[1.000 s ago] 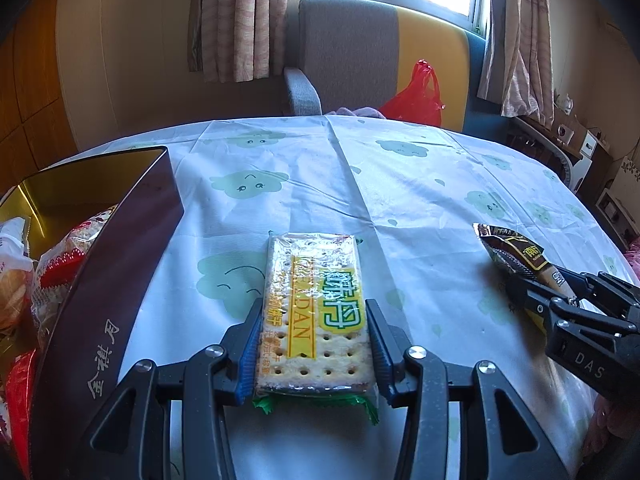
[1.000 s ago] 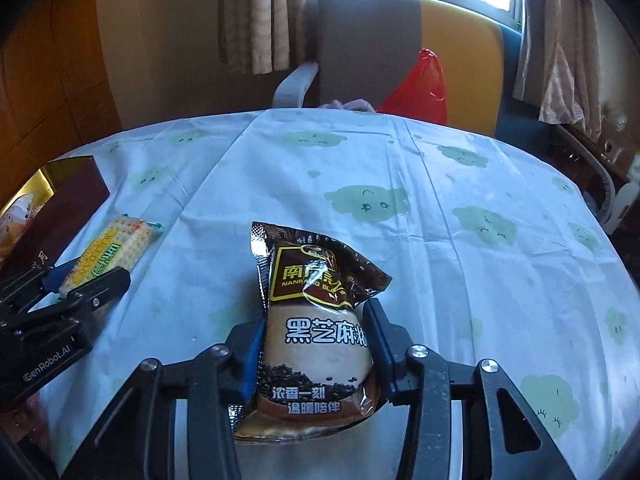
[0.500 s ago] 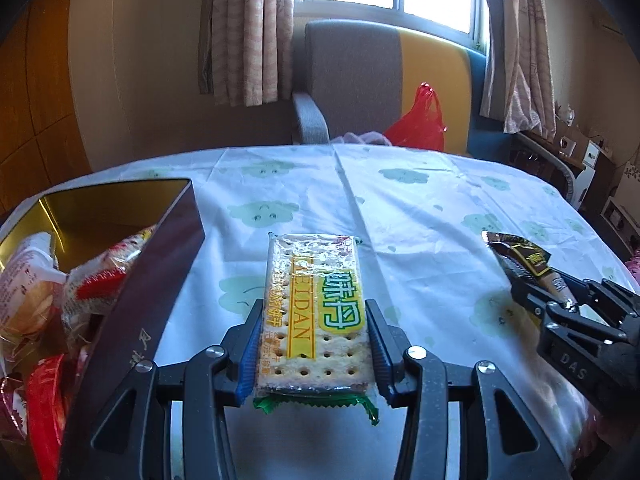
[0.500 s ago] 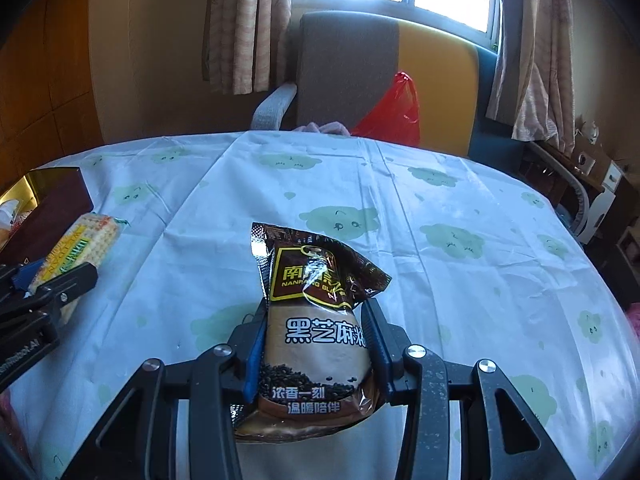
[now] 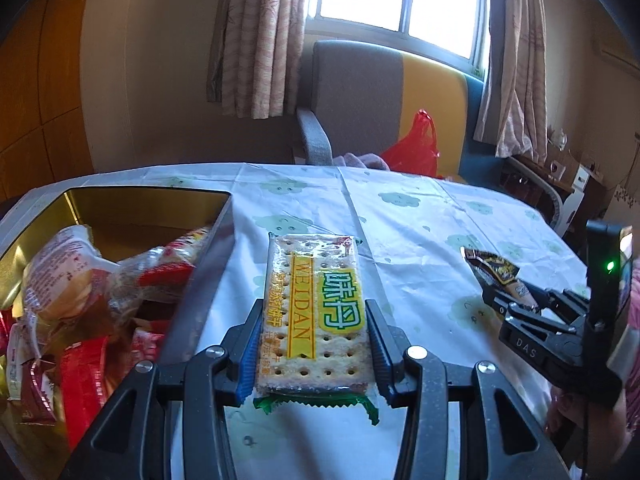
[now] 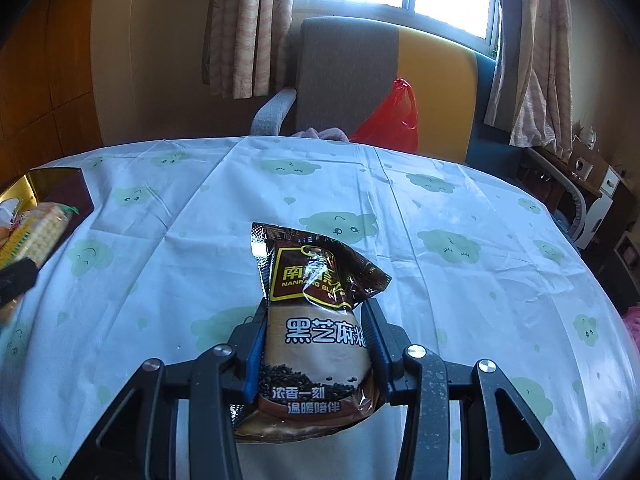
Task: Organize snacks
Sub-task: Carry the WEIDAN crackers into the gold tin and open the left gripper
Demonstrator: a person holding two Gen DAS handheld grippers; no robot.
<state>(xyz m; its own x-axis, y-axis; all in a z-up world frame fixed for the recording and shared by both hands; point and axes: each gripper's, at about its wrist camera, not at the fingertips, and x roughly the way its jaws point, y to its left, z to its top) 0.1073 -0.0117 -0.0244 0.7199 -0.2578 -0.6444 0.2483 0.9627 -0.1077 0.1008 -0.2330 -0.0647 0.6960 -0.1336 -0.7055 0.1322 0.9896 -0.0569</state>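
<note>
My left gripper (image 5: 314,320) is shut on a clear pack of crackers (image 5: 314,304) with a yellow and green label, held above the tablecloth just right of the gold box (image 5: 208,280). That box holds several wrapped snacks (image 5: 80,280). My right gripper (image 6: 316,320) is shut on a brown sesame-paste pouch (image 6: 316,320), lifted over the middle of the table. In the left wrist view the right gripper (image 5: 500,292) and its pouch (image 5: 494,270) show at the right edge. In the right wrist view the cracker pack (image 6: 36,236) shows at the far left.
A white tablecloth (image 6: 440,240) with green cloud prints covers the round table. Behind it stands a grey and yellow armchair (image 5: 380,100) with a red plastic bag (image 5: 416,148). Cluttered shelves (image 6: 580,184) stand at the right.
The left gripper has risen with the cracker pack, so more of the box's inside and the window now show. The right gripper has tilted up slightly, still gripping the pouch.
</note>
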